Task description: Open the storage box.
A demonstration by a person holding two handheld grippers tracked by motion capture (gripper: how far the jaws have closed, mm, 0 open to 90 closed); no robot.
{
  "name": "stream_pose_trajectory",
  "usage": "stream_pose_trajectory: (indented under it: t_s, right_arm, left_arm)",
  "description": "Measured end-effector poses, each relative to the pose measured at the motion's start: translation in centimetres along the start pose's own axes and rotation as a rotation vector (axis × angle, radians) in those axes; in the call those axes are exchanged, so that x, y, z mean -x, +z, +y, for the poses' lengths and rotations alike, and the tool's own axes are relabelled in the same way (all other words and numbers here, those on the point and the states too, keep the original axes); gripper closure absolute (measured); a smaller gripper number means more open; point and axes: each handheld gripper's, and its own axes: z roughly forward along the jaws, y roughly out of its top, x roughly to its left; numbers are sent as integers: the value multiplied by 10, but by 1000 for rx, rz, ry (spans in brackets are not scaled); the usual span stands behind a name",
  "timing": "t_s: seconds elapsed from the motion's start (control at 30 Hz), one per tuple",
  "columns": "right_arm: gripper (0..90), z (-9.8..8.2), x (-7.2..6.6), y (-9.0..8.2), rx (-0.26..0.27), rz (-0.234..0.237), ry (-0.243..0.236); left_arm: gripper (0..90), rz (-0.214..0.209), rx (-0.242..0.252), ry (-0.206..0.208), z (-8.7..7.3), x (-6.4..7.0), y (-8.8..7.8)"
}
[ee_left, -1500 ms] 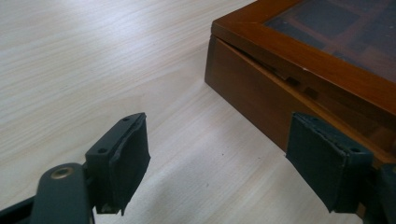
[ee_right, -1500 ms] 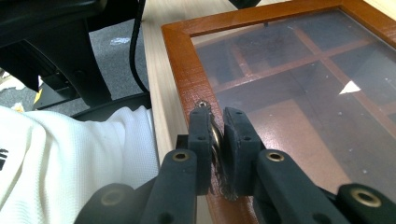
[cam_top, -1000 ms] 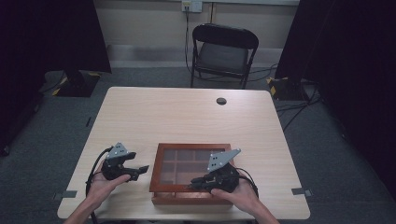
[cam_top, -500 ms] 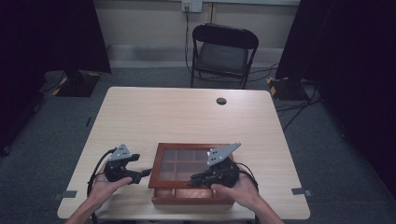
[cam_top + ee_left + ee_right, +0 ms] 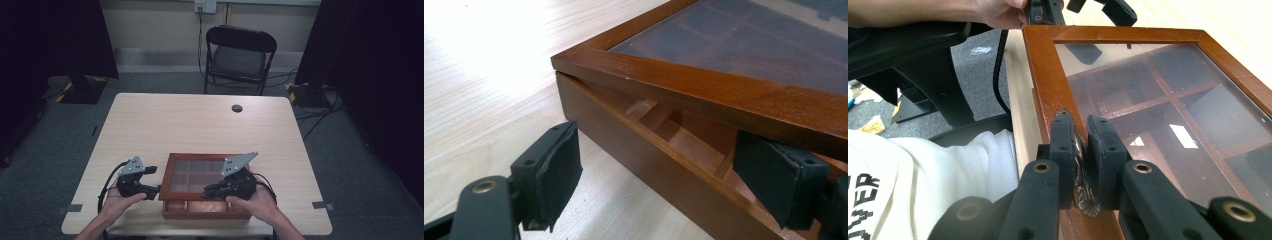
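Dark curtains hang either side of the room, and a black folding chair (image 5: 239, 57) stands beyond the far edge of the pale wooden bench (image 5: 200, 125). A wooden box (image 5: 206, 186) with a glass-panelled lid (image 5: 1148, 100) sits near the bench's front edge, between the person's two hands.

Just left of the box, the left gripper (image 5: 150, 181) is released, its jaws spread wide and having just been opening further. In its own view one pad (image 5: 555, 175) hangs over the bare bench outside the box's left wall and the other sits in the gap under the raised lid frame; neither presses on anything.

Over the box's front edge, the right gripper (image 5: 209, 190) is clenched on a small ornate metal knob (image 5: 1080, 172) at the lid's front rim, holding that edge tilted up. It looks like the lid swings back from here, so the right hand leads.

The hinges and the rear compartments are hard to make out through the glare.
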Motion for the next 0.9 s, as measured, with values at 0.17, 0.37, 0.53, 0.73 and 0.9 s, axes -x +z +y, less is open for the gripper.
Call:
stream_pose_trajectory:
  t_s: [0.17,0.37,0.53,0.73,0.9]
  right_arm:
    - [816,0,0,-2,11,-6,-6]
    - [625,-1,-1,-8,34,-36,0]
    - [479,-10,1,-20,61,-76,33]
    - [313,-28,3,-37,104,-150,81]
    - [251,-42,3,-50,136,-188,106]
  left_arm:
    - [195,2,19,-3,0,-1,-2]
    - [202,14,18,26,1,0,-3]
    - [222,15,36,18,3,1,-4]
    - [226,-3,67,22,10,6,-6]
    - [236,-1,77,46,16,12,-5]
